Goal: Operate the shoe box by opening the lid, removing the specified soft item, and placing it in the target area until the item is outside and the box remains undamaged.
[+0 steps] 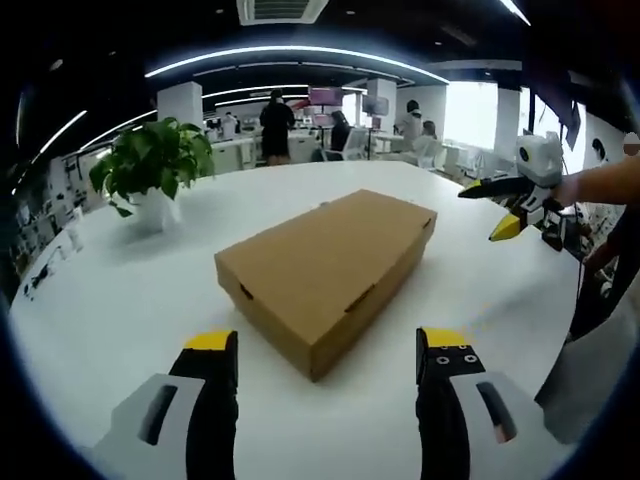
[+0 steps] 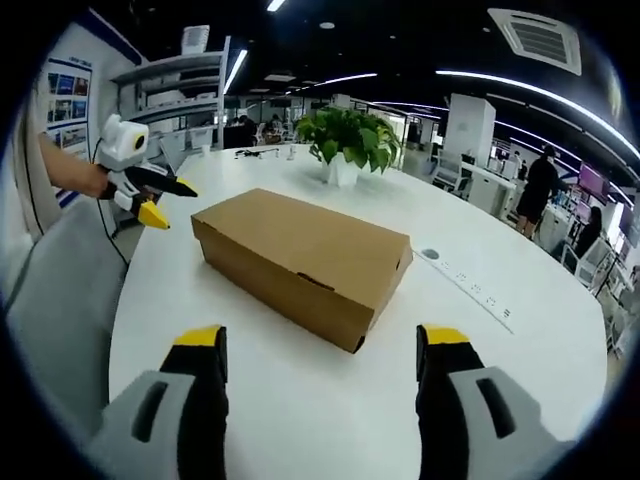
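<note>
**Box closed, both grippers clear of it: risks noted ahead of lid opening**

The shoe box (image 1: 325,270) was recorded at the centre of the left gripper view, lying flat on the white table (image 1: 120,290) with its lid fully down. A near corner was turned toward the camera. In the right gripper view the same box (image 2: 300,260) sat at mid-frame, with a tuck slot visible along its front lid edge. The soft item was not seen; it was presumed to be inside.

The left gripper (image 1: 328,350) was seen at the bottom of its view, jaws spread wide and nothing held. The right gripper (image 2: 322,345) was likewise wide open and empty, short of the box. Each gripper was also caught in the other's view, at the upper right (image 1: 505,205) and the upper left (image 2: 150,195), raised above the table edge.

Risks judged from this position:
- The lid appeared tucked by tabs; if it were levered at one corner only, the cardboard was likely to crease or tear
- The box looked light and the table smooth; with no counter-hold from the second gripper it could slide or swing, possibly toward the potted plant (image 1: 155,165) at the upper left
- A hard pinch on the thin lid edge could dent it
</note>
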The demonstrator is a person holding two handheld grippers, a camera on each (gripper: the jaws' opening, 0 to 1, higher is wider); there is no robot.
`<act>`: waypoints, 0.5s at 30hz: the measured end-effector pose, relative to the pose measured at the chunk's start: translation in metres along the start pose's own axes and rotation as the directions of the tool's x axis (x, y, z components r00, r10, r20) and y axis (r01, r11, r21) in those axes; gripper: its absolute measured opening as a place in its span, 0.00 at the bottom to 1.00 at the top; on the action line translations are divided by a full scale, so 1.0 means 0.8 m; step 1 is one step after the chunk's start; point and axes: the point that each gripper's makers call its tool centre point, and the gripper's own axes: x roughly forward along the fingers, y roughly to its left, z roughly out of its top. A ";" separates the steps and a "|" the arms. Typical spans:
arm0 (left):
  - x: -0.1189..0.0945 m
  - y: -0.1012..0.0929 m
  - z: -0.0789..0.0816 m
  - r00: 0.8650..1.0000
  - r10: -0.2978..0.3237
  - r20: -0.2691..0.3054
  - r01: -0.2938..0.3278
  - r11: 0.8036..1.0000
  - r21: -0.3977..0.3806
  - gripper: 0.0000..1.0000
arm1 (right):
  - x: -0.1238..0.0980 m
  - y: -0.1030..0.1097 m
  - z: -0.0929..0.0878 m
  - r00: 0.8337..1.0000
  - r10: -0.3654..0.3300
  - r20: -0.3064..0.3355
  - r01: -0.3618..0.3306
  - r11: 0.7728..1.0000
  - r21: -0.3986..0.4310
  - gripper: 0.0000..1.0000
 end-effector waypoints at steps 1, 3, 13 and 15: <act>0.002 0.001 -0.001 1.000 0.011 0.003 -0.011 1.000 0.004 0.72 | 0.002 0.000 0.000 1.000 0.004 -0.002 -0.004 1.000 -0.004 0.70; 0.006 0.002 -0.004 1.000 0.012 -0.004 -0.012 1.000 0.002 0.72 | 0.007 -0.001 0.000 1.000 0.005 -0.006 -0.005 1.000 -0.011 0.67; 0.031 0.007 -0.018 0.998 0.044 -0.040 -0.046 0.998 -0.041 0.69 | 0.032 -0.013 -0.002 0.999 0.007 -0.035 -0.008 1.000 -0.020 0.60; 0.033 0.008 -0.018 0.998 0.054 -0.040 -0.056 0.997 -0.045 0.69 | 0.036 -0.013 -0.002 0.999 0.010 -0.040 -0.011 1.000 -0.019 0.59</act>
